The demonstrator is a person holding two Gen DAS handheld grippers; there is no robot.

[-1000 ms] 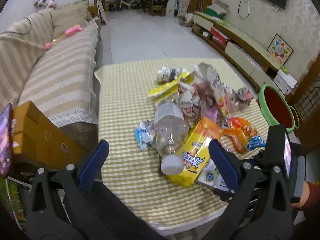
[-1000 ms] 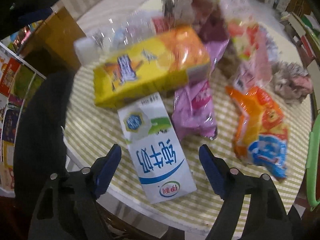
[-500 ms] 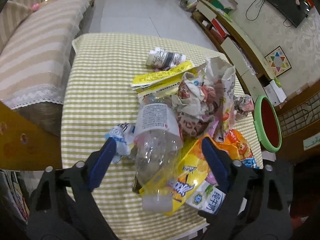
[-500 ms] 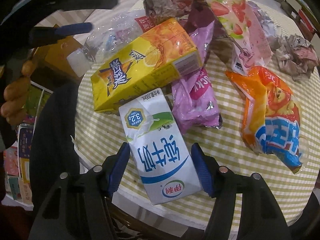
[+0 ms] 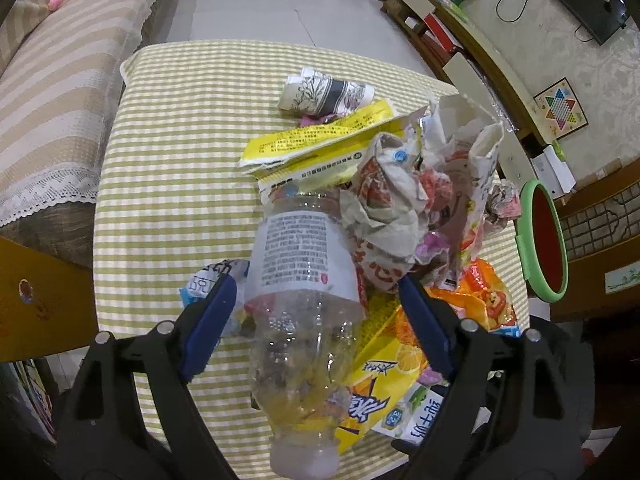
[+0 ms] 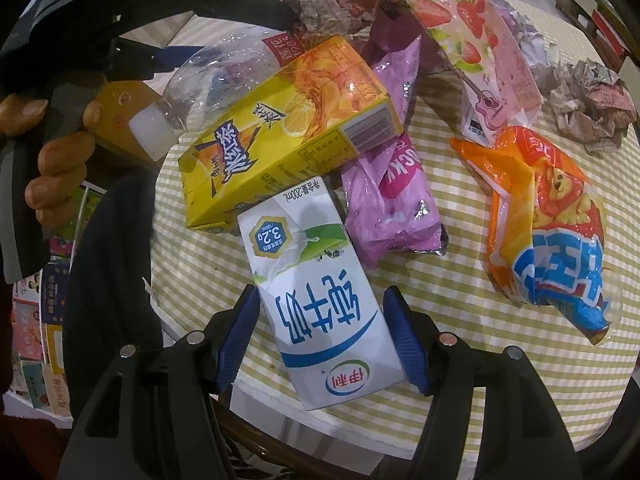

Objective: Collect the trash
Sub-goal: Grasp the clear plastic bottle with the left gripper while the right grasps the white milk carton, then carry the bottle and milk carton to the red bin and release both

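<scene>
A clear plastic bottle [image 5: 300,264] with a white label lies on the checked tablecloth [image 5: 172,160], cap toward me. My left gripper [image 5: 316,284] straddles it and its jaws are closing; the blue pads stand just off its sides. A white and blue milk carton [image 6: 320,308] lies flat near the table's front edge, and my right gripper [image 6: 322,294] is shut on its two long sides. A yellow lemon-tea carton [image 6: 288,128] leans on the bottle just beyond. The right wrist view also shows a person's hand [image 6: 52,160] holding the left tool.
Crumpled paper [image 5: 388,216], a pink wrapper [image 6: 392,200], an orange snack bag [image 6: 540,220] and a strawberry pouch [image 6: 472,28] crowd the table's right half. A green-rimmed red bin [image 5: 544,240] stands off the right edge. A striped sofa [image 5: 60,80] and a cardboard box [image 5: 36,300] are at left.
My left gripper came down and forward over the bottle, and its jaws narrowed around it. The right gripper's jaws closed in onto the milk carton and hardly moved otherwise.
</scene>
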